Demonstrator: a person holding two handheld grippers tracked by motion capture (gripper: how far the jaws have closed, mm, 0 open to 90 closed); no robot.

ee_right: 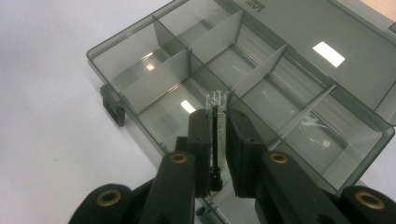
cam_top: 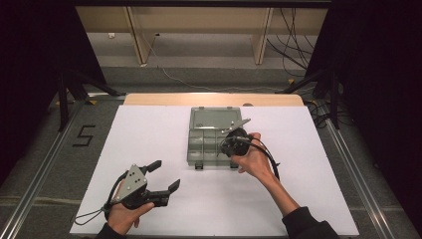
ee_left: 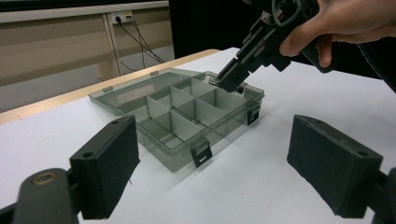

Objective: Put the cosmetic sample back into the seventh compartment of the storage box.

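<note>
Left hand (cam_top: 124, 211) low at the near left, wrapped around the handle from beneath, forearm entering from the bottom edge. Left gripper (cam_top: 166, 177) lying roughly level, pointing forward and to the right, grey three-cornered plate on top, jaws spread wide with nothing between them; in its own view, black padded fingers (ee_left: 109, 165) standing far apart at either side. Right hand (cam_top: 254, 159) reaching forward from a dark sleeve, arm stretched diagonally from the lower right, fingers curled over the grip. Right gripper (ee_right: 218, 135) tilted downward, jaws drawn close together, pads pinching a thin clear upright piece (ee_right: 219, 119).
</note>
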